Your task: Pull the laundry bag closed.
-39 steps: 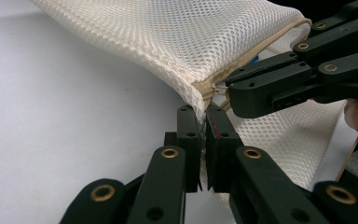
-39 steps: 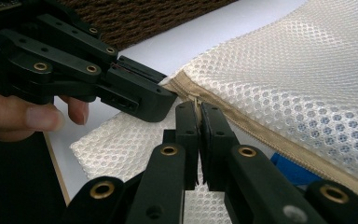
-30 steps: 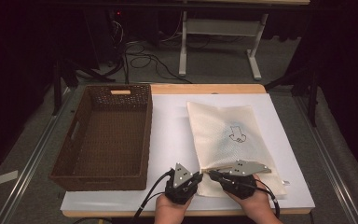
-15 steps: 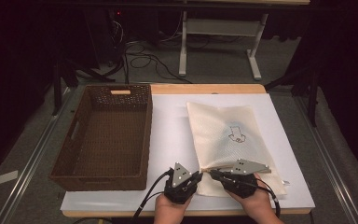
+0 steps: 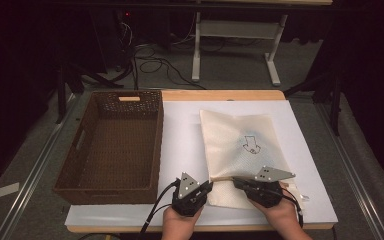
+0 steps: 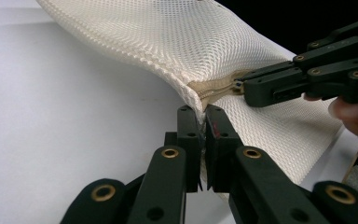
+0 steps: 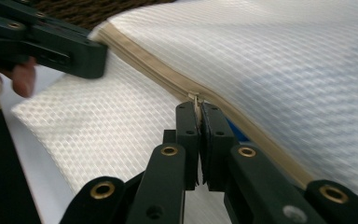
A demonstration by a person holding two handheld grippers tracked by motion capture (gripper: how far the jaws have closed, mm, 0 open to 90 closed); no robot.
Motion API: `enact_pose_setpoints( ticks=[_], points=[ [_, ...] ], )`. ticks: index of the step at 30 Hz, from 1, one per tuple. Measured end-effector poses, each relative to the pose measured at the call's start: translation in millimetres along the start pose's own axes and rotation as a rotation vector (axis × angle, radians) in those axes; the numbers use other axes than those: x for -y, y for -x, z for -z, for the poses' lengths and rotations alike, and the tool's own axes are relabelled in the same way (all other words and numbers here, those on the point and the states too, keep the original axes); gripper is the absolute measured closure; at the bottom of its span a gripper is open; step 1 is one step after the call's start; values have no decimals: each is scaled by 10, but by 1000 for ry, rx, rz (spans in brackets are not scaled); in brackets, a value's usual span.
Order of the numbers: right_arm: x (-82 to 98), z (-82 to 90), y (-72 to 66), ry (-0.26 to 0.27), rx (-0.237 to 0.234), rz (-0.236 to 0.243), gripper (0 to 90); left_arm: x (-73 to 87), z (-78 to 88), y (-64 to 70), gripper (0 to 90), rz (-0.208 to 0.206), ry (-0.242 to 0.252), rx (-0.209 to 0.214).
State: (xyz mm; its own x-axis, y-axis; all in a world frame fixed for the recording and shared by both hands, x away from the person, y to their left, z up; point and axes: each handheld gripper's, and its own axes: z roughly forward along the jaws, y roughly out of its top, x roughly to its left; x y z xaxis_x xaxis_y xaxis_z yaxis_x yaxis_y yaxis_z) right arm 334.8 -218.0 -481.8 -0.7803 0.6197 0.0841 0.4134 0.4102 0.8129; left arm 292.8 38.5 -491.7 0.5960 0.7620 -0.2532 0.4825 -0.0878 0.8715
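High view, left to right: wicker basket [image 5: 112, 145] on bench [image 5: 180, 135] left half, cream mesh bag [image 5: 245, 150] flat on the right half (arrow print on it). Left gripper [image 5: 209, 186] clamped on the bag's near corner at the zipper end [image 6: 200, 95]. Right gripper [image 5: 236, 181] pinched shut on the zipper pull [image 7: 196, 101].

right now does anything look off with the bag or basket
Nothing damaged or spilled. The mesh bag lies slightly askew on the white sheet, its near edge lifted where the left gripper pinches its corner and the right gripper pinches the zip pull. The basket sits square beside it.
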Motion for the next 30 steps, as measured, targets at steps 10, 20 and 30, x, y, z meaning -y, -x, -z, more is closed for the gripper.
enact_pose_setpoints(
  ticks=[10, 20, 30],
  points=[
    [91, 165, 179, -15, 32, -13, 880, 5, -7, -31, 854, 6, -6, -3],
    [208, 359, 328, -22, 61, -34, 880, 11, -16, -39, 851, 5, -14, 1],
    [327, 524, 470, -33, 97, -56, 879, 13, -19, -51, 850, 5, -22, -2]
  ],
)
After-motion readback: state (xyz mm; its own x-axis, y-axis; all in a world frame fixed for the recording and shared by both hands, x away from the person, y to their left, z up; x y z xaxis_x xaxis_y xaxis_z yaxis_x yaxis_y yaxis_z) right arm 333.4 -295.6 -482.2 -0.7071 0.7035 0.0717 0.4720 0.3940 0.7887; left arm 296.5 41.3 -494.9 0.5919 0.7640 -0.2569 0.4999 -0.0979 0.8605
